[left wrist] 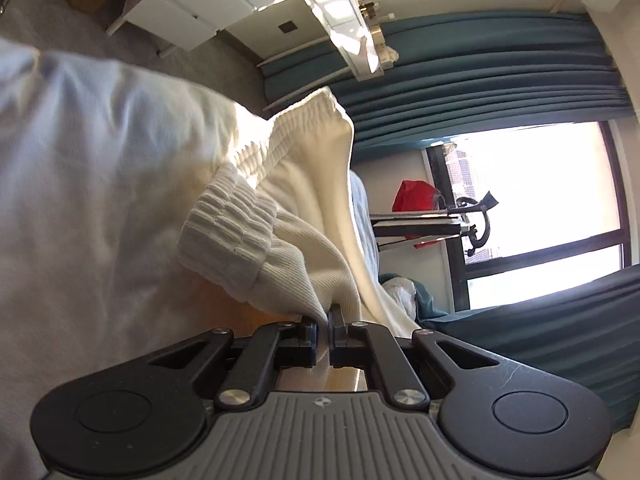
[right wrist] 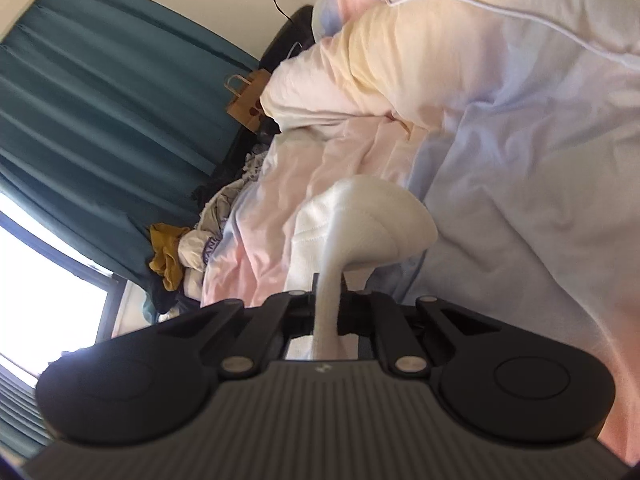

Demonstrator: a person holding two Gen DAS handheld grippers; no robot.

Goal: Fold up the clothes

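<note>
The left tool (left wrist: 324,320) is clamped on a soft, light, white ribbed-knit sock (left wrist: 256,232) below its cuff; the right tool (right wrist: 328,292) pinches its limp far end (right wrist: 360,220) above the pale bed quilt (right wrist: 520,160); edge holds likely suit it, since the knit sags.

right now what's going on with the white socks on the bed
A person is working with a handheld gripper in each hand. The left gripper is pinched shut on a white ribbed sock near its cuff. The right gripper is shut on another stretch of white sock. Both are lifted over the pastel bedding.
</note>
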